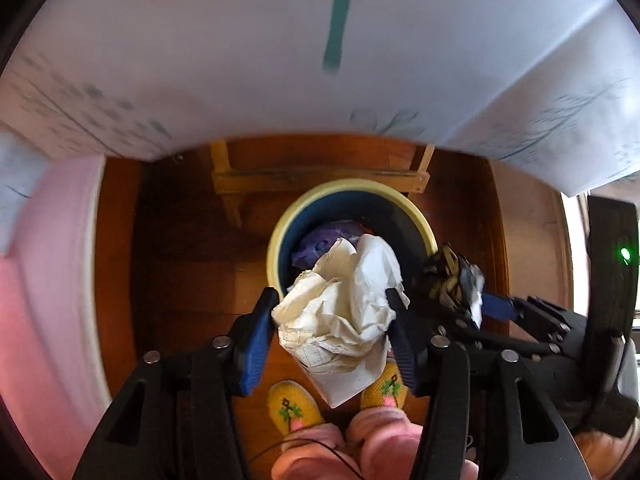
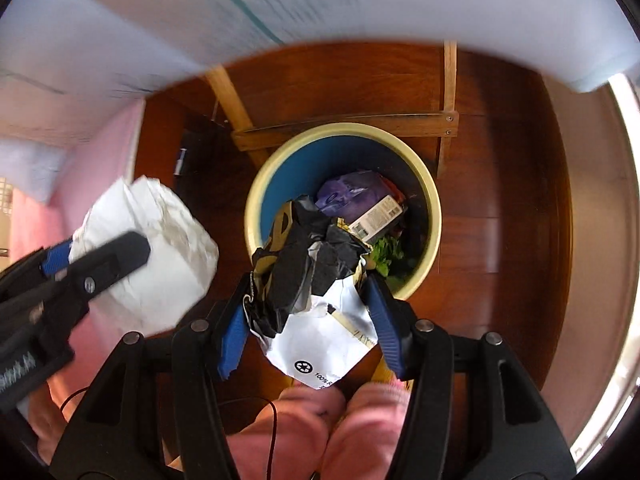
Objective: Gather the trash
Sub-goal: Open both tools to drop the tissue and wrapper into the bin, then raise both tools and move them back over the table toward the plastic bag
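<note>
A round bin [image 1: 280, 236] with a cream rim and blue inside stands on the wooden floor below both grippers; it also shows in the right wrist view [image 2: 434, 208]. It holds a purple packet [image 2: 348, 196], a box and green scraps. My left gripper [image 1: 332, 300] is shut on a crumpled white paper wad [image 1: 344, 304], held above the bin's near edge. My right gripper [image 2: 306, 284] is shut on a crumpled black and white wrapper [image 2: 312, 280], held over the bin's near rim. Each gripper shows in the other's view, left [image 2: 100, 256] and right [image 1: 480, 300].
A white tablecloth [image 1: 280, 60] hangs over the far side, with wooden table legs and a crossbar [image 2: 344, 126] behind the bin. A pink surface [image 1: 44, 280] is at the left. The person's pink trousers [image 2: 332, 432] and yellow slippers [image 1: 292, 404] are just below the grippers.
</note>
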The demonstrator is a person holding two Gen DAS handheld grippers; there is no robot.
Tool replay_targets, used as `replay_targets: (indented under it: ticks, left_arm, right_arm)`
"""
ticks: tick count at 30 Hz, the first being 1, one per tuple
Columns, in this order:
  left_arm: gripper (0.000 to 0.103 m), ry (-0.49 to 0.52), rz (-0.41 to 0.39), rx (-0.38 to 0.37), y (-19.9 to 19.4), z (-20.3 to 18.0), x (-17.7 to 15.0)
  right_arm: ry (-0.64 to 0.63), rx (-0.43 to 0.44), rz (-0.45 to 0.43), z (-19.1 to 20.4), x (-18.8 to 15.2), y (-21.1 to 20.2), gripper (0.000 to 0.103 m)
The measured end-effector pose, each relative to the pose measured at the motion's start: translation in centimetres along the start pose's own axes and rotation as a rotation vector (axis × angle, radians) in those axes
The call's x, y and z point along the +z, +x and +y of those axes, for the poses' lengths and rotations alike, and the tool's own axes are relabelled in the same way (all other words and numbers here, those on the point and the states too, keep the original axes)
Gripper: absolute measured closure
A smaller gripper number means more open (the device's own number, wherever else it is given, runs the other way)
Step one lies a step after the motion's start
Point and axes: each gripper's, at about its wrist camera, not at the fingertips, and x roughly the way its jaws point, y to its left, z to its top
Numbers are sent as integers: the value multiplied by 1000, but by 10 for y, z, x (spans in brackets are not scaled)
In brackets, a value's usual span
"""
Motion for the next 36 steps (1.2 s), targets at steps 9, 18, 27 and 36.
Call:
replay_targets:
  ticks: [9,18,27,36]
  left_arm:
    - [17,-49,-6,11,23,25,-3]
    - [16,-106,-44,34,-14,30,-2]
    - [16,-138,-89,53,-103,17,1]
    - [16,-156,-170,93,-226,4,7]
  right_arm:
    - [10,-8,-2,-12,14,38,35]
    - [-32,-23,0,2,14,17,33]
    - [-92,-61,-30,31,12,-71,33]
    - [-179,-71,-98,66,16,-186,33]
